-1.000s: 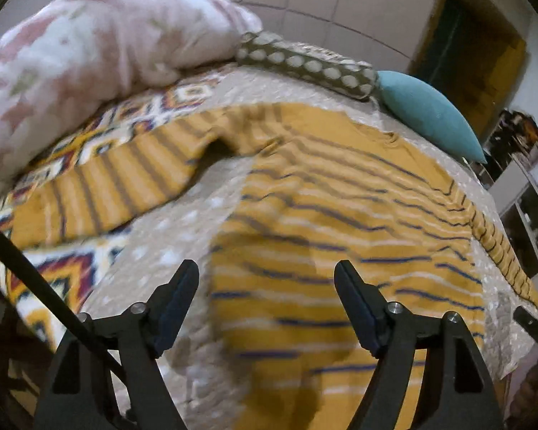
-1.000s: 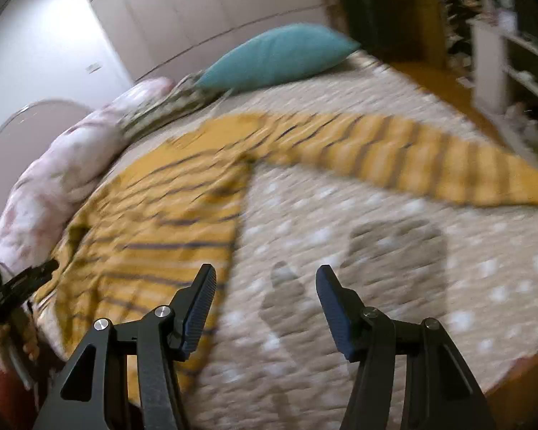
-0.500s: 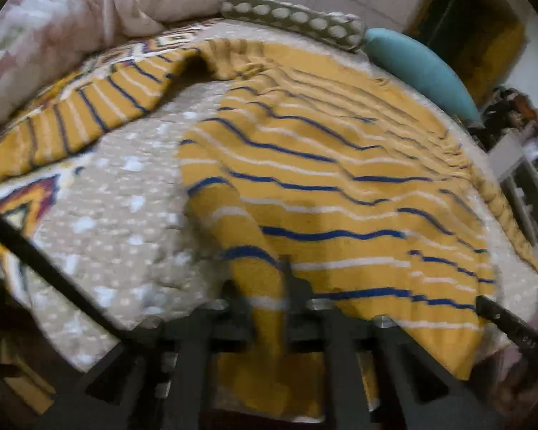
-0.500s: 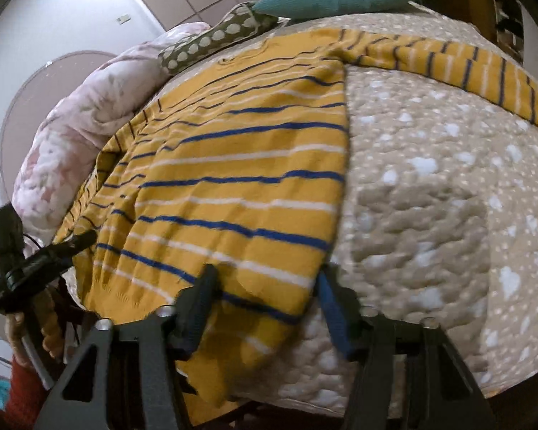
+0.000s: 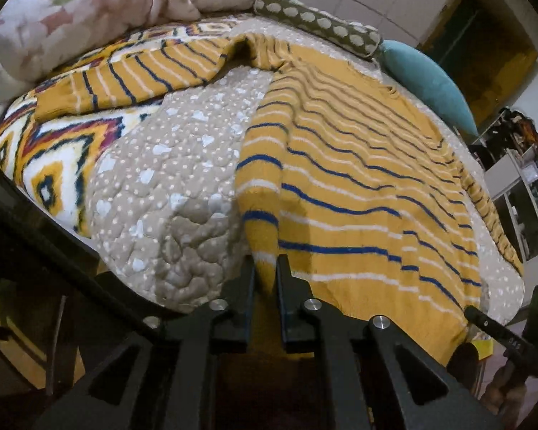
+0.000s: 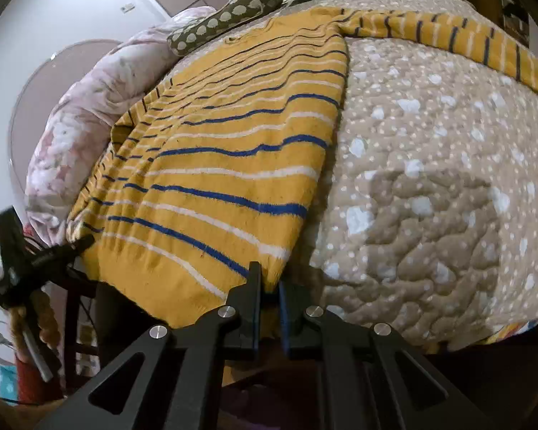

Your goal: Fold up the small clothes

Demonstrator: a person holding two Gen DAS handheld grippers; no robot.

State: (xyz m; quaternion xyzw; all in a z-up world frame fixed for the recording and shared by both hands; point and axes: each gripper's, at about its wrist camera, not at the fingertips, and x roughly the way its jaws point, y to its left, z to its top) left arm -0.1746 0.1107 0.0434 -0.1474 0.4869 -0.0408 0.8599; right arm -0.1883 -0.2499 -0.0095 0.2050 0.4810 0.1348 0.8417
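A yellow sweater (image 5: 358,186) with blue and white stripes lies flat on the bed, sleeves spread to both sides. Its hem hangs over the bed's near edge. My left gripper (image 5: 265,272) is shut on the hem's left corner, with a ridge of fabric rising from between the pads. In the right wrist view the same sweater (image 6: 226,150) fills the left half. My right gripper (image 6: 269,281) is at the hem's right corner; its jaws are closing, nearly together, and the fabric edge is pinched between them. The left gripper (image 6: 43,261) also shows there at the far left.
A beige dotted quilt (image 5: 168,179) covers the bed, and a patterned blanket (image 5: 53,157) lies at its left. A pink duvet (image 5: 89,7), a dotted bolster (image 5: 315,25) and a teal pillow (image 5: 426,82) lie along the far side. Shelves (image 5: 520,186) stand at the right.
Both grippers came down from above the bed to the sweater's hem at the near edge. Each went from wide open to closed on a hem corner.
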